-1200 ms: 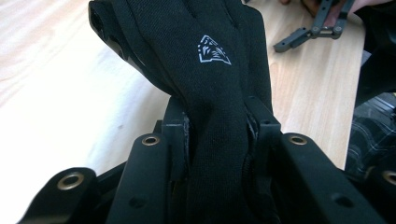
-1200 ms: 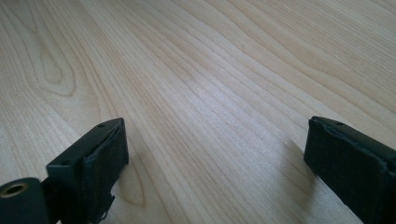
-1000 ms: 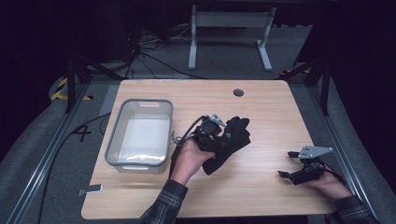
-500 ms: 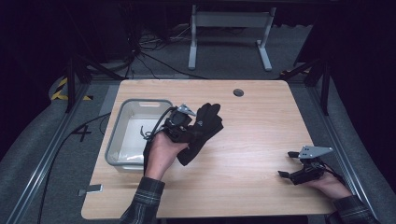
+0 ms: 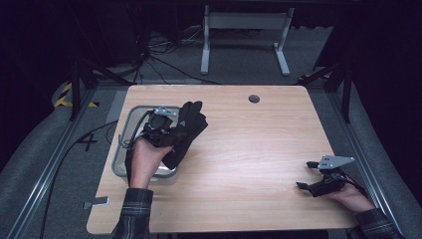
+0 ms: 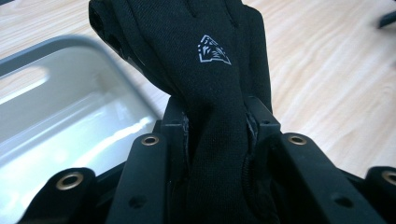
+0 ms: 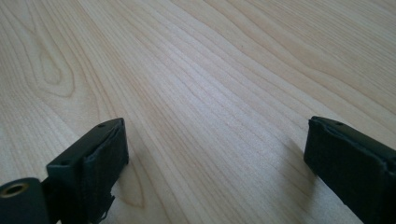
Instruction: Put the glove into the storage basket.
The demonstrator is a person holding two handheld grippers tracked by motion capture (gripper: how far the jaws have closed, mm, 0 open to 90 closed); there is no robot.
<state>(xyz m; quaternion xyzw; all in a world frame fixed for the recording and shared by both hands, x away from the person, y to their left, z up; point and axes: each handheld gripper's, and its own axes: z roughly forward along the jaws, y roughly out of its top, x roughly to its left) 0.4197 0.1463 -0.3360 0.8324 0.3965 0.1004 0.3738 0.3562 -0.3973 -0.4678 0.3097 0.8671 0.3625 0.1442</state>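
Black glove (image 6: pixel 212 70) — white logo, fingers up — pinched in left gripper (image 6: pixel 217 128).

The left gripper (image 5: pixel 166 130) is raised at the table's left, jaws clamped tight — the right gripper (image 5: pixel 323 183) rests low at the right, jaws spread wide.

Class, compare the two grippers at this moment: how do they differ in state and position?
The left gripper is shut on a black glove; the right gripper is open and holds nothing. The left is over the edge of the tray; the right is low over the bare table. Both are hand-held with black jaws.
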